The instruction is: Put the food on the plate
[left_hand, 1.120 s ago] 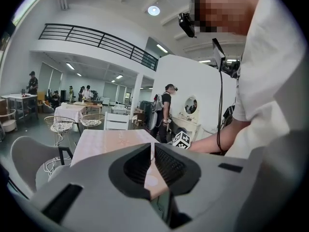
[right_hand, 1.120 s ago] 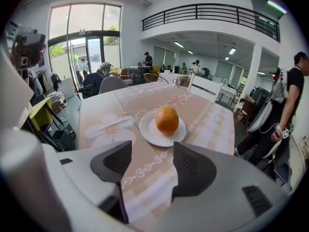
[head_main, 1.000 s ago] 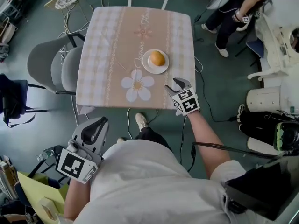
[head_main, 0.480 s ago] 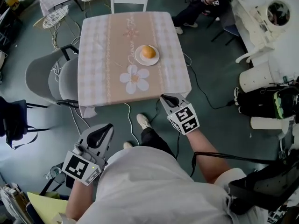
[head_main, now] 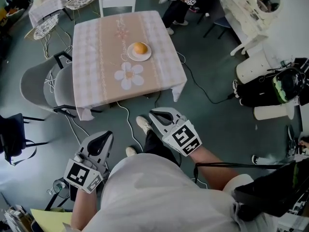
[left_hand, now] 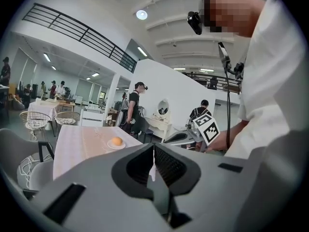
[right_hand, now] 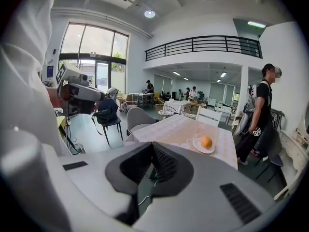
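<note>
**Head view with both gripper views.** A square table (head_main: 91, 57) is shown draped in a pale checked cloth with a beige central band and a printed white daisy (head_main: 128, 75). The food (head_main: 140, 48), a smooth, rounded orange lump, is seen resting on a round white plate (head_main: 137, 58) on the far half of the table. The left gripper (head_main: 107, 136) and the right gripper (head_main: 153, 114) are grey moulded shells, each fitted with a square-marker cube. Both are held close to the person's body, well apart from the table. In each gripper view the ribbed black pads are pressed together, with nothing gripped between them.
</note>
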Demonstrator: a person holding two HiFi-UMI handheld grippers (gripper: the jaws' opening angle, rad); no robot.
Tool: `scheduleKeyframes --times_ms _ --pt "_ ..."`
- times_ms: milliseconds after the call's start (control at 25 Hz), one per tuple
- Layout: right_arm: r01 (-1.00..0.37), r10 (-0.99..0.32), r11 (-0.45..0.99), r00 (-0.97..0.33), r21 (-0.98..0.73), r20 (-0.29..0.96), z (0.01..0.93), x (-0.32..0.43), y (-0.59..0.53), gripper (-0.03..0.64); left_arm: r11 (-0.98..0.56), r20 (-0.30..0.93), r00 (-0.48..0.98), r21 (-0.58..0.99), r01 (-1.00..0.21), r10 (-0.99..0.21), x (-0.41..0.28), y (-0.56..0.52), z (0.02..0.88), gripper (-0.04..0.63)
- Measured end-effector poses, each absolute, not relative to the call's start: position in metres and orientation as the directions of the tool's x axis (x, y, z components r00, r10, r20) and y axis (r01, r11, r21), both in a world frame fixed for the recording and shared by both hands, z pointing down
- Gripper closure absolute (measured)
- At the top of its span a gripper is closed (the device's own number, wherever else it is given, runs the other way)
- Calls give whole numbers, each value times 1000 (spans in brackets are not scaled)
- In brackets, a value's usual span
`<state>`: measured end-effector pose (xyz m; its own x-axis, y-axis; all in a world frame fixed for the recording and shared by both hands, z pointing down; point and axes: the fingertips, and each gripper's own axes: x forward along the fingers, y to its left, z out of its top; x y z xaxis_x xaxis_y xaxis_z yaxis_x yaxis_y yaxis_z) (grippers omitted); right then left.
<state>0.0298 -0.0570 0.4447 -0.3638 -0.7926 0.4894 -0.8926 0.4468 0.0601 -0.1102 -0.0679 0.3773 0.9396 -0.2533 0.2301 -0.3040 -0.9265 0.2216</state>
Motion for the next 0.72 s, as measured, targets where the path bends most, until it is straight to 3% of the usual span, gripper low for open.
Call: scheduleKeyframes --times_ms 720 --pt "-854 -776 513 -421 82 471 438 -12 -32 604 -935 240 942 209 -285 -233 -120 -42 385 583"
